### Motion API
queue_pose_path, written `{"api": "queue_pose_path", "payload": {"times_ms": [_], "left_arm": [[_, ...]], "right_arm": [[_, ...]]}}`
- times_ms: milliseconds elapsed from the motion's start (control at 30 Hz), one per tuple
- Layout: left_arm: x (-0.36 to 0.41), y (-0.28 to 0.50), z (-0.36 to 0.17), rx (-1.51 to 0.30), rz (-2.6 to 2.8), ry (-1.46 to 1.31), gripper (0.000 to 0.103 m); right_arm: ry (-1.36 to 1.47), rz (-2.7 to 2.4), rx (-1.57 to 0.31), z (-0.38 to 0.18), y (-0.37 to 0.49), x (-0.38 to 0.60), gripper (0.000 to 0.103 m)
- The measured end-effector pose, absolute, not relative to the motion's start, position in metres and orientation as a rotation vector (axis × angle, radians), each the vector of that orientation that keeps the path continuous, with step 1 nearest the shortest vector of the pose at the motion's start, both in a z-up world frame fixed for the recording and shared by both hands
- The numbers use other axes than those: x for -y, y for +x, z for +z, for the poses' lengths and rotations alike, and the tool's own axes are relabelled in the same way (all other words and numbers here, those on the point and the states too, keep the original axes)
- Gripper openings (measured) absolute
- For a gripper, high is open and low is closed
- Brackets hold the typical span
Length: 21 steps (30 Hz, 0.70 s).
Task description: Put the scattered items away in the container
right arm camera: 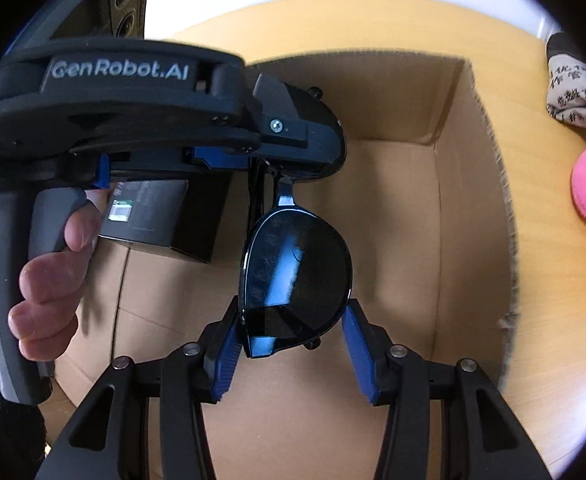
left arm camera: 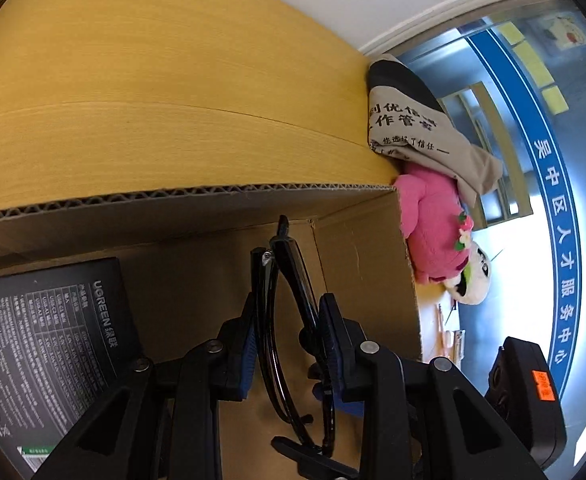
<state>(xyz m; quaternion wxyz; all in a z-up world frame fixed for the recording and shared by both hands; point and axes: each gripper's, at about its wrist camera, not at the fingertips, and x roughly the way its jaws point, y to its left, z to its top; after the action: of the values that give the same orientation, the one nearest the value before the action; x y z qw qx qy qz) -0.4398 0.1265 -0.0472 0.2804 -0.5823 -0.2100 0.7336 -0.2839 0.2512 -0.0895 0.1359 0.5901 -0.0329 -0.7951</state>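
Inside the cardboard box, a pair of black sunglasses hangs above the floor, clamped at one lens end by the left tool, whose blue pads press the folded frame from both sides. Meanwhile the right tool sits spread around the lower lens, its pads just beside the rim, not squeezing it. A black UGREEN package leans in the box corner. Outside, on the wooden tabletop, lie a pink plush toy and a printed cloth bag
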Motion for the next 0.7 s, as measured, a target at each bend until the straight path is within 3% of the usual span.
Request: {"api": "queue_pose_path", "payload": {"times_ms": [367,467,533,700], "left_arm": [[-0.14,-0.438,-0.051,0.438,2.056,-1.605,0.034],[-0.139,-0.435,-0.045,0.47,2.061,-1.592,0.046],[-0.136,-0.431,-0.035,0.485,2.071,-1.567,0.059],[-0.117,-0.411,0.012,0.483,2.169,-1.451,0.07]], "right_arm": [[1.725,-2.327,0.051,-0.097,-0.28,-0.248,0.048],[1.718,-2.335,0.031,-0.096,-0.276,-0.246,0.061],[1.7,-2.35,0.02,-0.092,-0.272,-0.245,0.061],[1.634,-2.403,0.051,-0.07,-0.259,-0.248,0.066]]}}
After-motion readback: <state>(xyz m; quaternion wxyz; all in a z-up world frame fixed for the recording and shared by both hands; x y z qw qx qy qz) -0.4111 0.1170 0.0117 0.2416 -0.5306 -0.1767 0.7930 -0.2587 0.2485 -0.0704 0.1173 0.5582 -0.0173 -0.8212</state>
